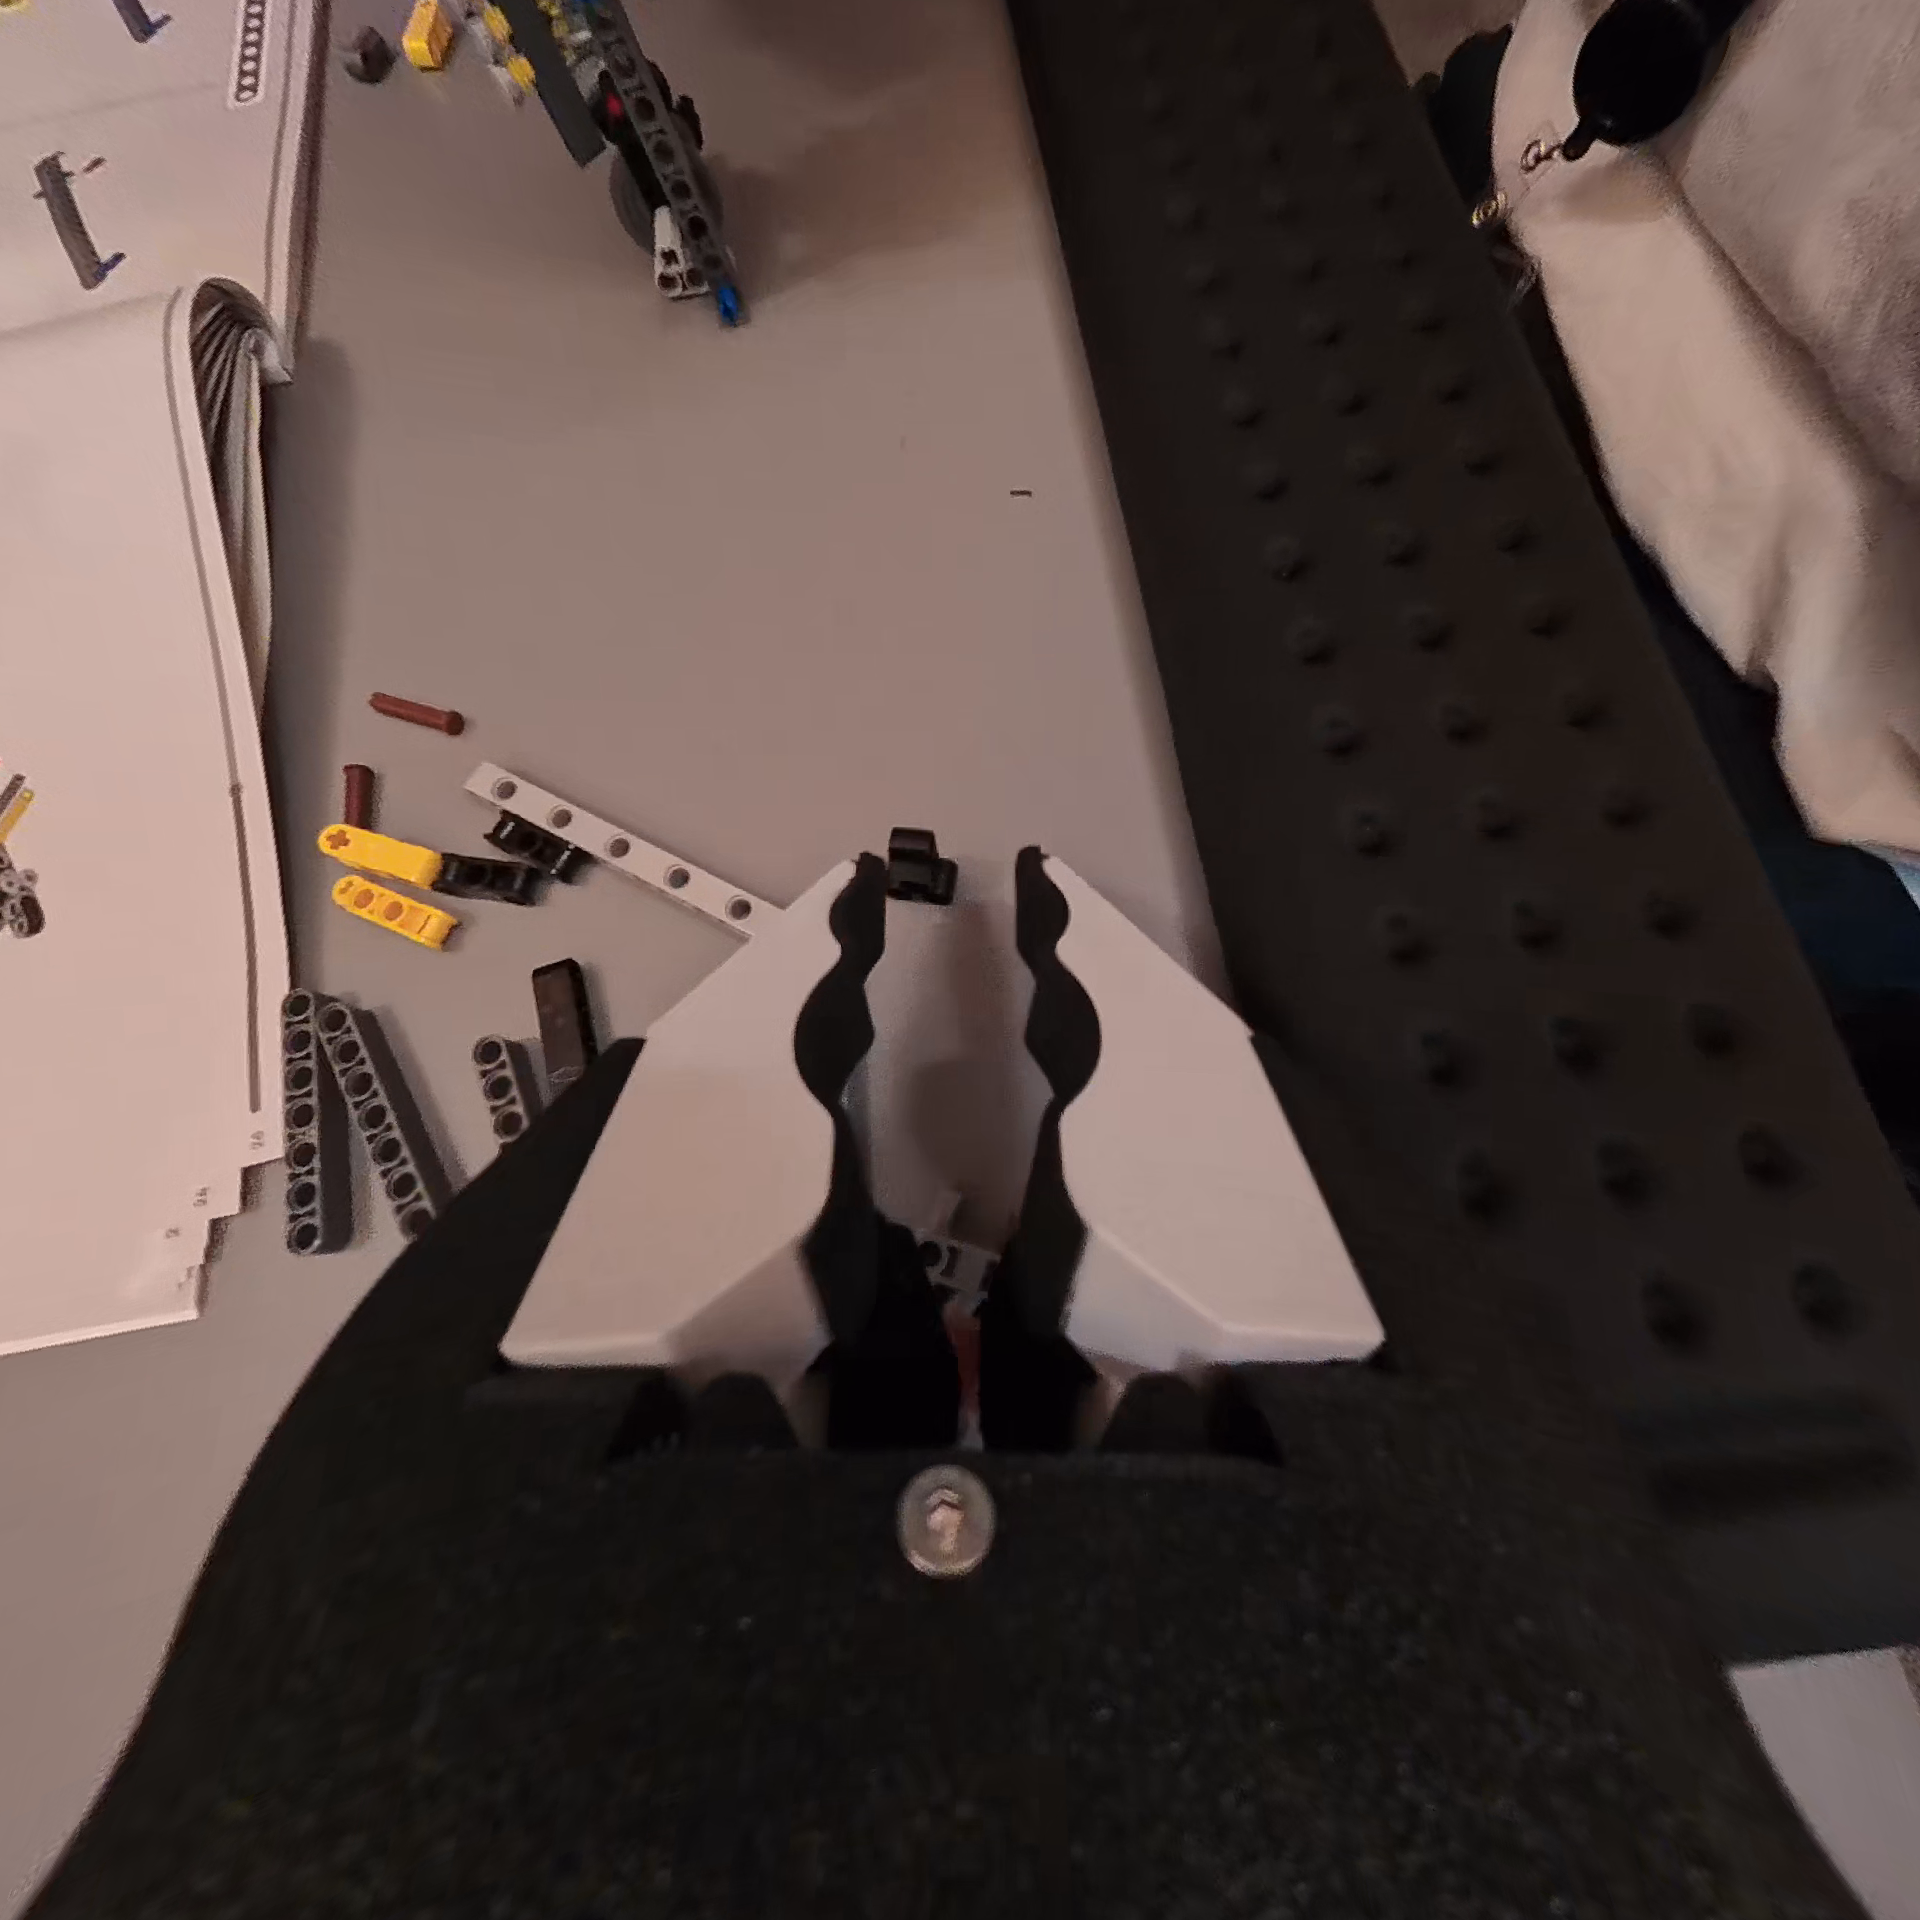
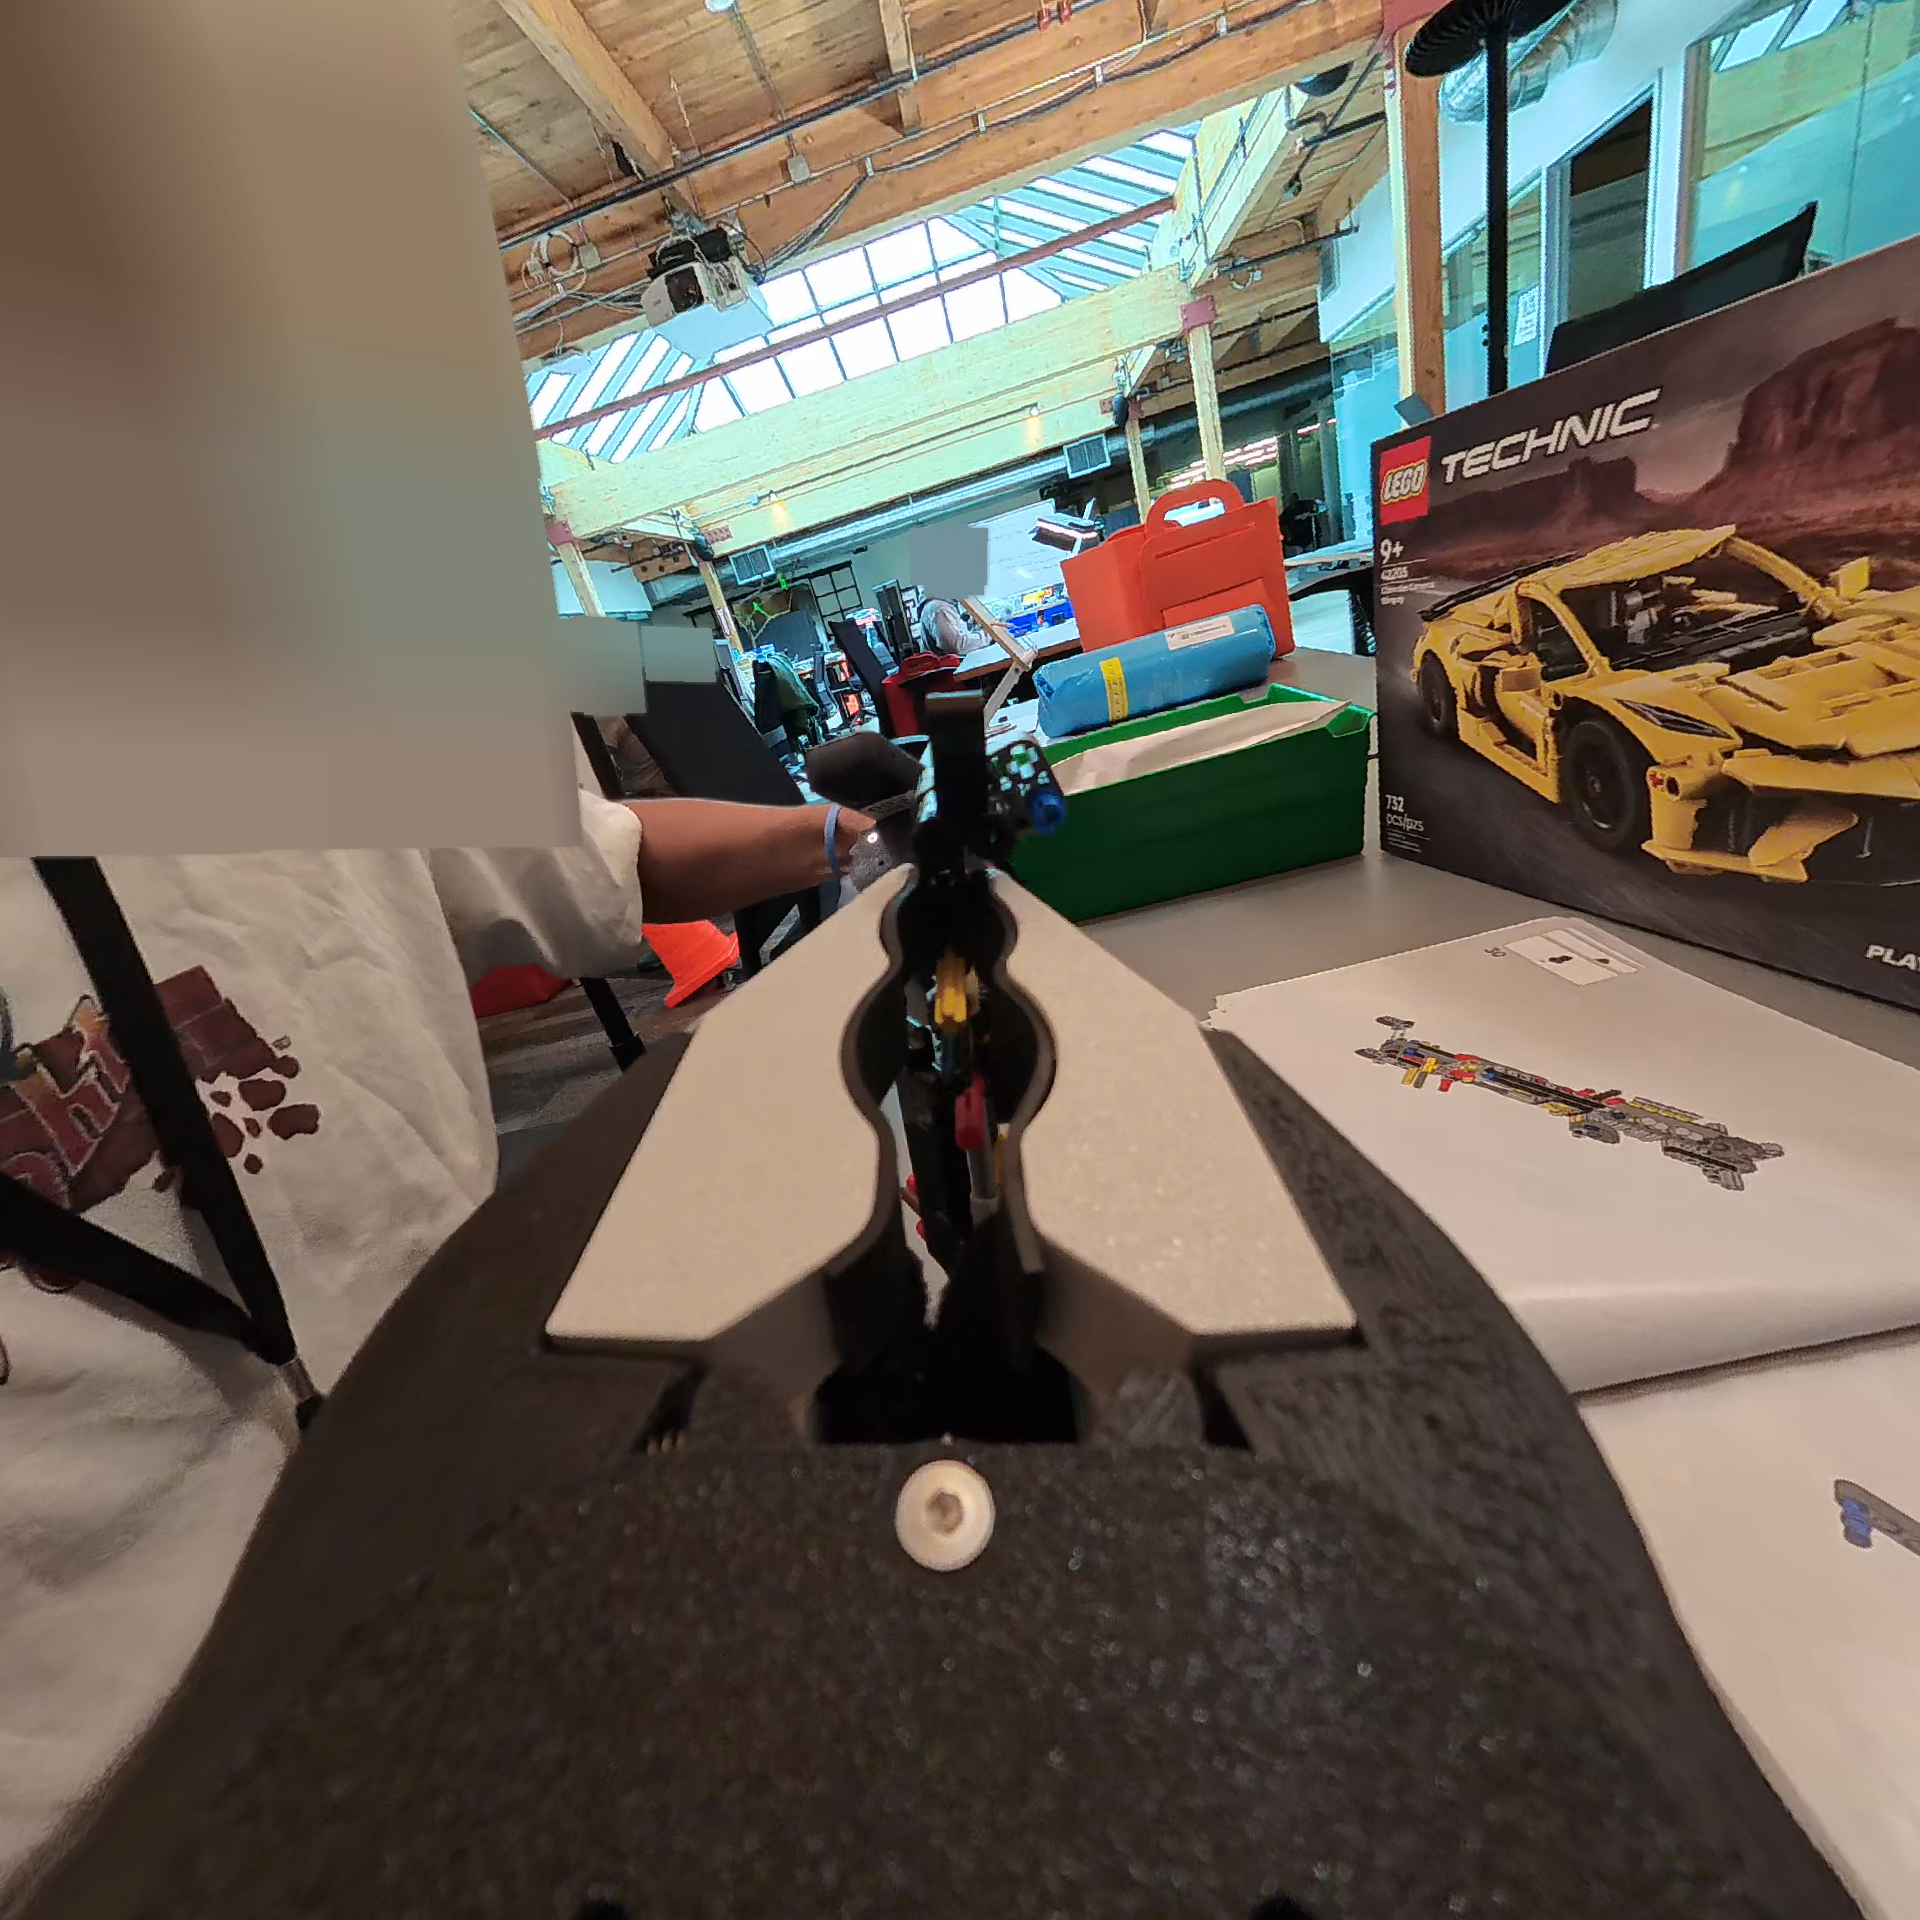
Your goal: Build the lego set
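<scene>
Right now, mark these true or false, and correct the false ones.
1. The right gripper is shut on a lego assembly. True.
2. The left gripper holds a yellow piece. False: its jaws stand open, with a small black piece at its tips.
3. The lego box stands upright behind the instruction booklet. True.
4. The white beam stands on end. False: it lies flat on the table.

Bare table (image 1: 644, 540) between loose pieces (image 1: 416, 883) and assembly (image 1: 644, 135).
</scene>
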`<state>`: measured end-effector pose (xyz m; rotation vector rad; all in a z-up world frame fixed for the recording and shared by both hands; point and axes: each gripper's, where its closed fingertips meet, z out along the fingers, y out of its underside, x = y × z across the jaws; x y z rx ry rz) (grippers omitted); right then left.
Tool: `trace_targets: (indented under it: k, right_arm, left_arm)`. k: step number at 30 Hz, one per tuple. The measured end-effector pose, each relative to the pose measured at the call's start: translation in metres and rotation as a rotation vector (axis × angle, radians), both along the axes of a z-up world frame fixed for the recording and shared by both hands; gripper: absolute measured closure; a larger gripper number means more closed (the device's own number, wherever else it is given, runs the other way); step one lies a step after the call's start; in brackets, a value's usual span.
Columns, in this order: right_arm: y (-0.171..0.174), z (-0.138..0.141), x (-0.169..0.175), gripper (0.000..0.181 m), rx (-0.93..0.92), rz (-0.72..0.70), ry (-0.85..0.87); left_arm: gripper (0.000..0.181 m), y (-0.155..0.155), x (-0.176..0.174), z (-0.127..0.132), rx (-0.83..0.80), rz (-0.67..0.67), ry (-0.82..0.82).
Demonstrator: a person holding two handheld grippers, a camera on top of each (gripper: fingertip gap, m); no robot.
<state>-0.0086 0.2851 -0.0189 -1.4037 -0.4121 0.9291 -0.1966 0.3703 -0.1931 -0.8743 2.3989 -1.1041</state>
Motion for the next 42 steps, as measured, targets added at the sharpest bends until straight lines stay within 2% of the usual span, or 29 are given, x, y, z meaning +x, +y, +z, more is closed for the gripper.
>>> trace_targets:
  k: [5, 7, 12, 15, 17, 20, 32, 39, 42]
  right_arm:
    - [0.001, 0.0, 0.001, 0.174, -0.009, 0.015, 0.032]
    - [0.001, 0.0, 0.001, 0.174, -0.012, 0.018, 0.036]
    - [0.0, -0.003, -0.001, 0.174, -0.023, 0.026, 0.034]
    - [0.001, -0.003, -0.001, 0.174, -0.023, 0.023, 0.026]
    - [0.001, -0.004, 0.0, 0.174, -0.021, 0.015, 0.02]
    - [0.002, -0.004, 0.0, 0.174, -0.023, 0.013, 0.024]
    - [0.002, -0.004, -0.001, 0.174, -0.024, 0.018, 0.026]
    - [0.002, -0.004, 0.0, 0.174, -0.024, 0.017, 0.024]
    - [0.002, -0.004, -0.002, 0.174, -0.009, 0.009, 0.007]
  left_arm:
    - [0.143, 0.002, 0.007, -0.001, -0.033, 0.055, -0.02]
    - [0.147, -0.002, 0.007, -0.001, -0.068, 0.049, 0.007]
    - [0.142, -0.005, 0.006, 0.0, -0.11, 0.046, 0.042]
    - [0.146, -0.002, 0.004, -0.01, -0.08, 0.034, 0.071]
    - [0.157, -0.002, 0.004, -0.01, -0.078, 0.017, 0.07]
    - [0.162, -0.002, 0.006, -0.007, -0.081, 0.0, 0.049]
    - [0.166, -0.001, 0.008, -0.015, -0.019, -0.048, 0.05]
    - [0.174, -0.002, 0.009, -0.015, -0.011, -0.059, 0.041]
    - [0.174, -0.003, 0.02, -0.005, -0.042, -0.024, -0.013]
